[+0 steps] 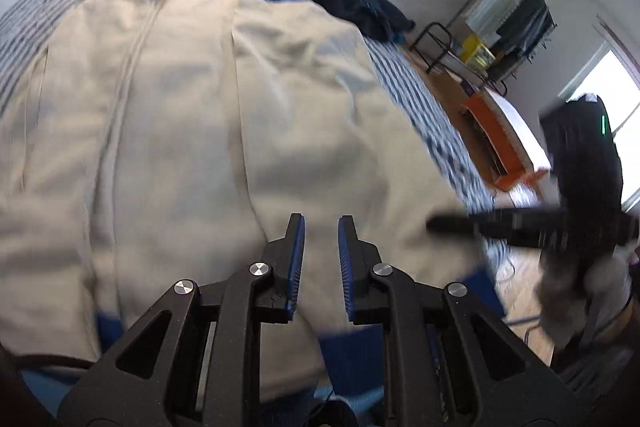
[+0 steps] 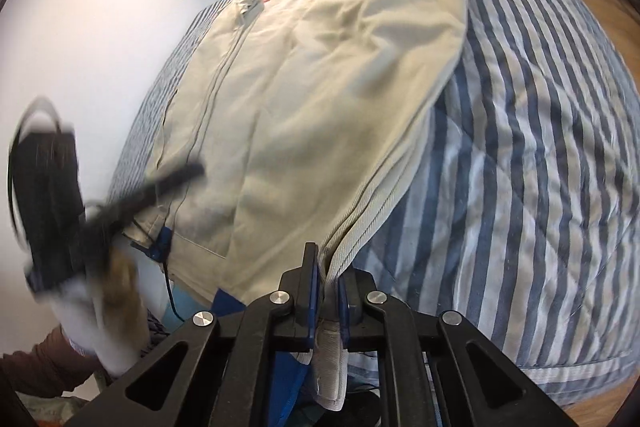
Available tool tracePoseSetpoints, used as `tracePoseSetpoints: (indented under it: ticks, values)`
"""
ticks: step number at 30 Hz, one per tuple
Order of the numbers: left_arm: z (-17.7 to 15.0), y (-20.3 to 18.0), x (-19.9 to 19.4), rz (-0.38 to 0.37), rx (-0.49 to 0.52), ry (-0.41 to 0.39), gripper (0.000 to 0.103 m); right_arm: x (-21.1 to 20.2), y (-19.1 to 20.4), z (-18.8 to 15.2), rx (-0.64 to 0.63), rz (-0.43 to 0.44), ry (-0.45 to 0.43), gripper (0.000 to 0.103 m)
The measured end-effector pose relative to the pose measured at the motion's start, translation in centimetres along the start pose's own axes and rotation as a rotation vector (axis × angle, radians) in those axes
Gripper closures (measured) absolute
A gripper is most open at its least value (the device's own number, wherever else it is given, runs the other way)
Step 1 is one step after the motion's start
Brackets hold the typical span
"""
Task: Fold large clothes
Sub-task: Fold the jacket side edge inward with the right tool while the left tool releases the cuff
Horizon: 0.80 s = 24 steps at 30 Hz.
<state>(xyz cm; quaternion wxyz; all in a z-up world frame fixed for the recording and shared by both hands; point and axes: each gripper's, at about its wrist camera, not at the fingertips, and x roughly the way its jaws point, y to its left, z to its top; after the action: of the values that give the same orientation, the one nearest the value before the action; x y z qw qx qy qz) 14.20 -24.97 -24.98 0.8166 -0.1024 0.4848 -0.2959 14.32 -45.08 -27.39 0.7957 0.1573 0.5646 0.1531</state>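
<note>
While the beige jacket (image 1: 208, 131) lies spread on the striped bed (image 2: 520, 167), right gripper (image 2: 326, 267) jaws pinching its hem, left gripper (image 1: 321, 227) jaws nearly closed, empty above it.

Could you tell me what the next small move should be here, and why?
Probably bring the left gripper to the beige jacket hem and pinch it. The right gripper already clamps the ribbed hem edge, while the left jaws stand slightly apart with nothing between them, so only one side is held.

Right tool (image 2: 326, 277) clamped on beige jacket (image 2: 320, 99) hem, striped quilt (image 2: 520, 147) beneath, left tool (image 2: 176, 175) blurred
</note>
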Motion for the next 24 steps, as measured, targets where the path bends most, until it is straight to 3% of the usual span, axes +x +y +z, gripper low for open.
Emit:
tracePoseSetpoints:
  ticks: [5,9,15,20,24]
  values:
    - [-3.4,0.1,3.2,-0.007,0.005,0.084,0.089,0.3,2.6,1.4,-0.071,-0.114,0.060,0.097]
    - [-2.9,0.3,1.7,-0.016,0.009,0.079,0.088,0.6,4.4,1.5,-0.098,-0.177,0.059,0.097]
    - [-0.8,2.9,-6.5,0.002,0.026,-0.062,0.088,-0.3,6.1,0.7,-0.075,-0.191,-0.041,0.098]
    - [1.1,6.7,-13.9,0.091,0.017,-0.219,0.088,-0.3,7.9,0.2,-0.067,-0.197,-0.131,0.098]
    - [2.1,10.6,-17.3,0.157,-0.044,-0.295,0.088,0.5,10.0,0.2,-0.089,-0.206,-0.160,0.098]
